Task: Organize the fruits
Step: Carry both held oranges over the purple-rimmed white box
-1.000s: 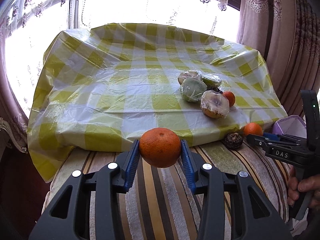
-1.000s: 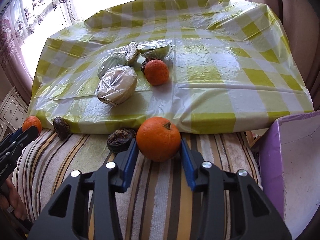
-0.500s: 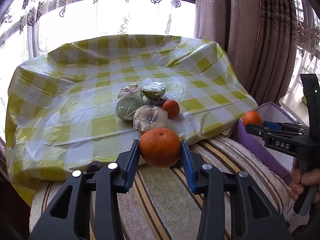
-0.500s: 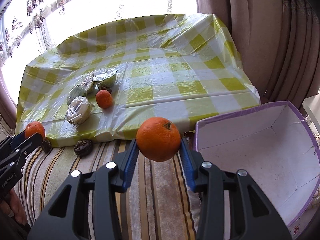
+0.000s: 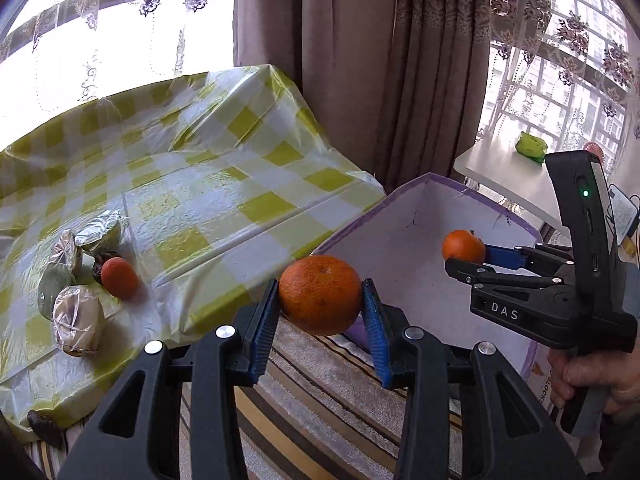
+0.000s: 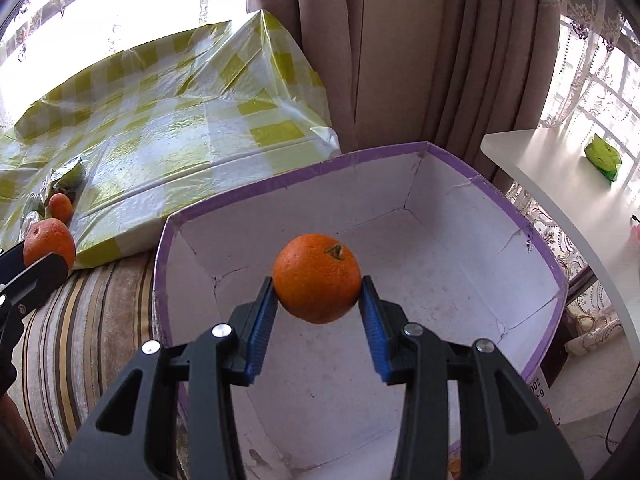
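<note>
Left gripper (image 5: 321, 304): clamped on an orange (image 5: 320, 294), blue pads pressed to both its sides; grip unchanged from a second ago.
Left orange position: in the air over the striped cushion (image 5: 320, 396), just before the near corner of the box (image 5: 404, 240); a second ago over the cushion in front of the checked cloth (image 5: 192, 184), with the box only a sliver at the right edge.
Right gripper (image 6: 319, 294): clamped on a second orange (image 6: 316, 278), stem mark turned up and to the right; grip the same as before.
Right orange position: hanging over the open box (image 6: 440, 276), above its bare white floor; a second ago above the cushion at the edge of the cloth, half a second ago just left of the box rim.
Right gripper from the left camera: reaching in from the right (image 5: 466, 254), held by a hand (image 5: 600, 376), orange (image 5: 463, 246) in front of the inner wall of the box.
Left gripper from the right camera: at the left edge (image 6: 38, 258), orange (image 6: 49, 242) over the cushion, outside the box.
View shift: both cameras swung rightwards, curtain (image 5: 360, 80) and a white side table (image 6: 560, 176) with a green packet (image 6: 602, 157) now in sight.
Left on the cloth: wrapped fruits (image 5: 76, 318) in a cluster with one loose orange (image 5: 119, 277) beside them, placed as before.
Cloth edge: a dark fruit (image 5: 44, 426) on the cushion, partly under the overhang.
</note>
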Motion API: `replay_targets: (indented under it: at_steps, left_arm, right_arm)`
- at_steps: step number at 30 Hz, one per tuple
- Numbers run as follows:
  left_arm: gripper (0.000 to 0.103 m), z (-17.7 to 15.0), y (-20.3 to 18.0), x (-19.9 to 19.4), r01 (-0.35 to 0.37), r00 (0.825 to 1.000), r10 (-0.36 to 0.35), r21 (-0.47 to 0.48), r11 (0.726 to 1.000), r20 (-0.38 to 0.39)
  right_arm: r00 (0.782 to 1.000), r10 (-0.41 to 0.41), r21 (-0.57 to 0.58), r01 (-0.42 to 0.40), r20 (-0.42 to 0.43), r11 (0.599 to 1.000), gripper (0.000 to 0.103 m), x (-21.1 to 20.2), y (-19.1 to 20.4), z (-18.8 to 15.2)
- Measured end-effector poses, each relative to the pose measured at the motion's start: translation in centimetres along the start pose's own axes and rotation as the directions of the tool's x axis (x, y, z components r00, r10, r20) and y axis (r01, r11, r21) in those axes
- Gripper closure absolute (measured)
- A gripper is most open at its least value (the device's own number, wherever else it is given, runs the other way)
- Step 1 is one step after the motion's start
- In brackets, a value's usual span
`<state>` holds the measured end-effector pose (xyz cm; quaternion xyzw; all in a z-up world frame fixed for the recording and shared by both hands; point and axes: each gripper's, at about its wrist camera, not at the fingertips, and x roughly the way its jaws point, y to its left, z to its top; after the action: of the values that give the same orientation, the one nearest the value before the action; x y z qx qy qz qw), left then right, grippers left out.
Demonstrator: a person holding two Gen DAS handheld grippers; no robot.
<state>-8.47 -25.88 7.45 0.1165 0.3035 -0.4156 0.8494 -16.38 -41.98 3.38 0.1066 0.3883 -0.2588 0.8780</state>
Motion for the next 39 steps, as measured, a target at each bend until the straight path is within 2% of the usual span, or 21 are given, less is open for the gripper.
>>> replay_targets:
  at_steps: [6, 11, 16, 19, 24, 27, 32, 37, 39]
  left_arm:
    - [0.064, 0.8, -3.5, 4.1, 0.076, 0.995, -0.070, 0.086, 0.993, -0.069]
    - [0.064, 0.5, -6.4, 7.3, 0.113, 0.986, -0.086, 0.188, 0.976, -0.146]
    - [0.064, 0.1, -7.8, 10.8, 0.096, 0.967, -0.028, 0.260, 0.961, -0.253]
    - [0.064, 0.2, -7.9, 12.5, 0.071, 0.957, 0.015, 0.285, 0.956, -0.291]
    - [0.064, -0.4, -7.9, 15.0, 0.065, 0.926, 0.053, 0.295, 0.953, -0.373]
    - [0.064, -0.6, -8.1, 15.3, 0.040, 0.924, 0.090, 0.327, 0.944, -0.372]
    - [0.063, -0.7, -8.0, 15.5, 0.023, 0.924, 0.106, 0.333, 0.943, -0.367]
    - [0.062, -0.8, -8.2, 15.7, 0.008, 0.923, 0.127, 0.350, 0.937, -0.362]
    - [0.059, -0.8, -8.3, 15.6, 0.011, 0.924, 0.124, 0.349, 0.937, -0.361]
  right_arm:
    - [0.995, -0.096, 0.003, 0.097, -0.034, 0.995, 0.061, 1.6, -2.7, -0.5]
    - [0.988, -0.139, -0.007, 0.139, -0.065, 0.990, 0.061, 2.9, -4.0, -0.8]
    - [0.979, -0.173, -0.024, 0.171, -0.112, 0.985, 0.061, 4.8, -4.8, -1.5]
    - [0.974, -0.177, -0.014, 0.177, -0.140, 0.984, 0.061, 5.6, -5.5, -1.8]
    - [0.968, -0.203, -0.022, 0.202, -0.146, 0.979, 0.060, 6.2, -5.9, -1.7]
    - [0.965, -0.217, -0.028, 0.215, -0.147, 0.976, 0.060, 6.4, -6.0, -1.6]
    - [0.964, -0.220, -0.024, 0.219, -0.148, 0.975, 0.060, 6.5, -6.1, -1.5]
    - [0.964, -0.229, -0.027, 0.227, -0.133, 0.974, 0.048, 6.4, -6.0, -1.4]
    - [0.965, -0.227, -0.026, 0.225, -0.133, 0.974, 0.048, 6.3, -6.0, -1.4]
